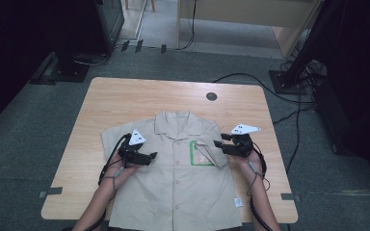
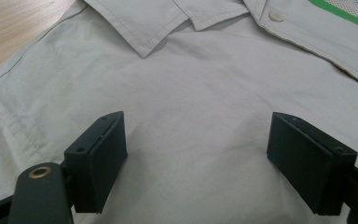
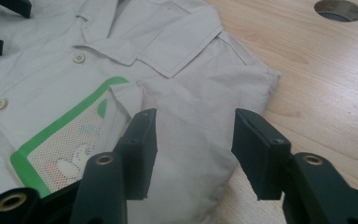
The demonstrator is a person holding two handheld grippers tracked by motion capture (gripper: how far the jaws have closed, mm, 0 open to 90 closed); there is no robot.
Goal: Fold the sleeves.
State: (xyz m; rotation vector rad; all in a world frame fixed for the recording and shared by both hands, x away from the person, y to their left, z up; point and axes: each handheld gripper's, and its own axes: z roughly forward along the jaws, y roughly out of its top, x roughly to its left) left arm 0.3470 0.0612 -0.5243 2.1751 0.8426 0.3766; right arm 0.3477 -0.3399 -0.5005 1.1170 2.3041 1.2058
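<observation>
A beige short-sleeved shirt (image 1: 173, 183) lies buttoned and face up on the wooden table (image 1: 125, 96), collar toward the far side. Its chest carries a green-edged patch (image 1: 198, 156) (image 3: 70, 140). The sleeve (image 3: 200, 88) on the right side is folded inward, its corner resting on the patch. My left gripper (image 1: 153, 155) (image 2: 196, 154) hovers over the shirt's left chest, jaws wide open, only flat cloth beneath. My right gripper (image 1: 217, 143) (image 3: 193, 140) stands open just above the folded sleeve, pads off the cloth. The left gripper's jaw tips (image 3: 0, 23) show in the right gripper view.
A round cable hole (image 1: 211, 96) (image 3: 339, 10) sits in the table beyond the collar. Bare wood runs along both sides of the shirt. A white tag (image 1: 237, 202) hangs at the hem. Cables and dark stands (image 1: 289, 77) lie on the floor behind.
</observation>
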